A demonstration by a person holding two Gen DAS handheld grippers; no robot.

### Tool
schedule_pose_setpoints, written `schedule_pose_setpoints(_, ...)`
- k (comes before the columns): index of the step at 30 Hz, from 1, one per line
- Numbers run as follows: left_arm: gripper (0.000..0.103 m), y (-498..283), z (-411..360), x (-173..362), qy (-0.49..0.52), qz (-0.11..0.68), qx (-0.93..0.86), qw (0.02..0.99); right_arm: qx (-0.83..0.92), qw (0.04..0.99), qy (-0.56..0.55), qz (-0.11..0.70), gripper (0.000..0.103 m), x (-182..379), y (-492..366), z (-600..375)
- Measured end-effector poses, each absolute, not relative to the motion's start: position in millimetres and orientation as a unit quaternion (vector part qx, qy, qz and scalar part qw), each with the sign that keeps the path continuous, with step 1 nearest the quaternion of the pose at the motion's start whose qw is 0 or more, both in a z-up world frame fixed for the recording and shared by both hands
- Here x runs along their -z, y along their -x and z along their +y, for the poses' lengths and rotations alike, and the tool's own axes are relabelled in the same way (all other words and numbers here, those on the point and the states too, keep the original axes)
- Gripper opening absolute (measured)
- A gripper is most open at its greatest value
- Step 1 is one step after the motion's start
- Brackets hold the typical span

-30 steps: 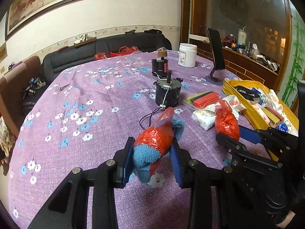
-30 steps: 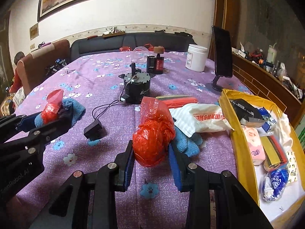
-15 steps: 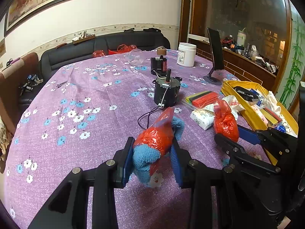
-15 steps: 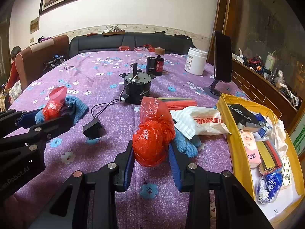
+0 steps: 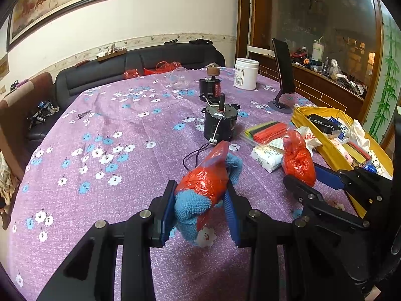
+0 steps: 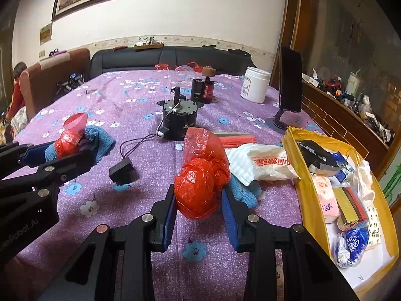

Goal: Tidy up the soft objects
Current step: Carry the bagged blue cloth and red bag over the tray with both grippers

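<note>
Nothing has shifted: left gripper (image 5: 200, 210) still clamps a blue-cloth-and-red-bag bundle (image 5: 203, 188) at lower centre; right gripper (image 6: 198, 213) grips a red plastic bag (image 6: 200, 183).

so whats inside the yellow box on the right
In the yellow box: a black packet, a pink pack, a white bag, a gold-and-dark flat pack and a blue-and-white wrapper. Anything underneath them is covered.
</note>
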State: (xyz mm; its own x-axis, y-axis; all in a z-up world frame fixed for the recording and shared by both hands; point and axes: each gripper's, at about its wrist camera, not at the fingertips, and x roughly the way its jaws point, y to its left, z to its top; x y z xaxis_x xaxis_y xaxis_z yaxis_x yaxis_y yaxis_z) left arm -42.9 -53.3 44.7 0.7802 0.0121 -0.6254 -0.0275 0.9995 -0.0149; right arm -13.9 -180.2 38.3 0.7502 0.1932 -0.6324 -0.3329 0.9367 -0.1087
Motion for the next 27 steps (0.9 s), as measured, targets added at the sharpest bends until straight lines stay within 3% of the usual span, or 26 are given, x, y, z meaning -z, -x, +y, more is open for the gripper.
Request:
schedule_pose_setpoints(12, 0.035, 45.4, -68.6, -60.9, 0.002, 0.317, -0.002, 0.948, -0.117, 0.950, 0.085, 0.277, 0.037, -67.8, 24.7, -217.4)
schedule_pose_setpoints(27, 0.035, 38.7, -150.6, -78.2, -0.045, 0.302, 0.064, 0.950, -0.048, 0.966, 0.066, 0.245, 0.037, -92.3, 34.3, -283.9)
